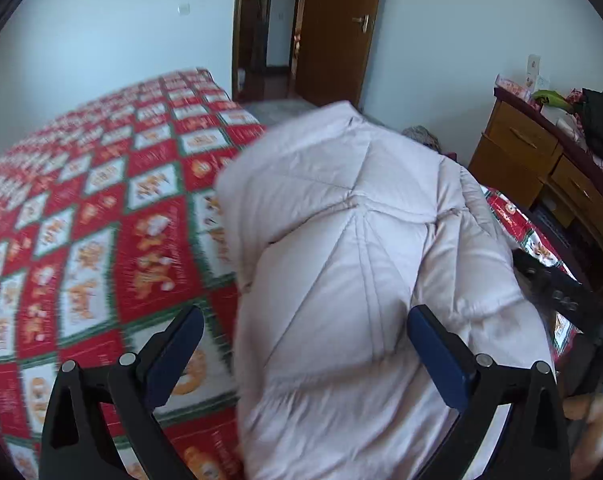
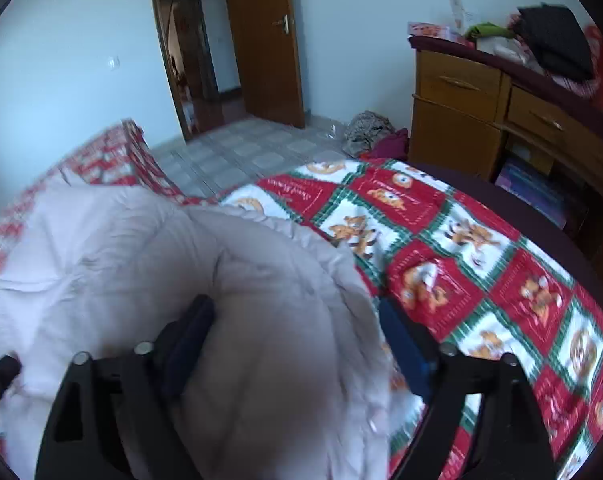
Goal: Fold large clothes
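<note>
A pale grey padded coat (image 1: pixel 353 264) lies bunched on the bed with the red, white and green patterned cover (image 1: pixel 101 220). My left gripper (image 1: pixel 305 344) is open, its blue-padded fingers (image 1: pixel 437 360) wide apart over the coat's near end. In the right wrist view the same coat (image 2: pixel 229 280) bulges up between the fingers (image 2: pixel 405 344) of my right gripper (image 2: pixel 297 340), which is open around the fabric. The right gripper's black body shows at the right edge of the left wrist view (image 1: pixel 557 292).
A wooden dresser (image 2: pixel 481 120) with piled items on top stands right of the bed. A brown door (image 2: pixel 265 40) stands open at the back onto a tiled floor (image 2: pixel 241 152). A heap of clothes (image 2: pixel 367 132) lies on the floor by the dresser.
</note>
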